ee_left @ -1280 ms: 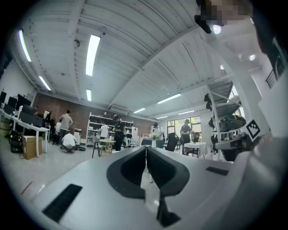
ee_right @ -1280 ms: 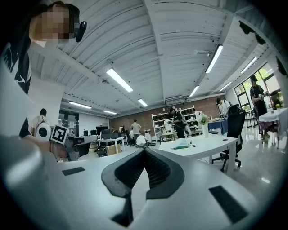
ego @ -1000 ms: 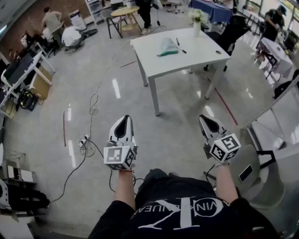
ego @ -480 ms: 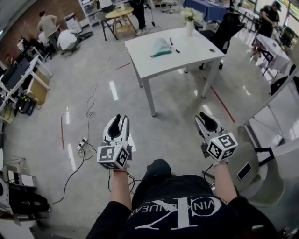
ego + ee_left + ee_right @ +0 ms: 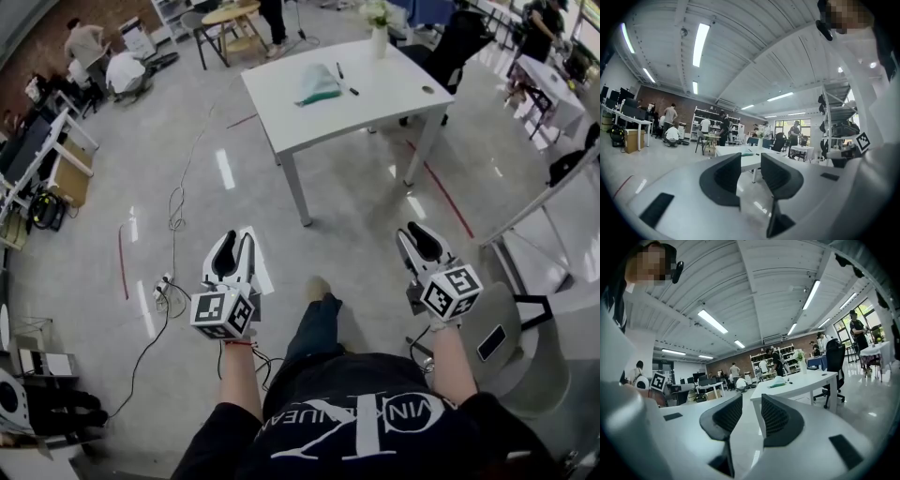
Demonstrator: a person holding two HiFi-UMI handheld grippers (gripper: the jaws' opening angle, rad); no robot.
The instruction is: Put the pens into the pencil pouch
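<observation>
The pencil pouch, pale with a teal edge, lies on a white table across the room. Two dark pens lie beside it on its right. Both grippers are held out over the floor, well short of the table. My left gripper and right gripper have just been opening and stand open with nothing between their jaws. In the left gripper view, the pouch shows far off between the open jaws of the left gripper. The right gripper view has the right gripper open too, with the pouch beyond it.
A vase of flowers and a small round object also stand on the table. Cables and a power strip lie on the floor at left. A grey chair is close at right. People work at the back left.
Both grippers' jaws went from shut to open. The person has walked on: a foot now shows below, and the table has slid left in the view. Both grippers dropped a little.
</observation>
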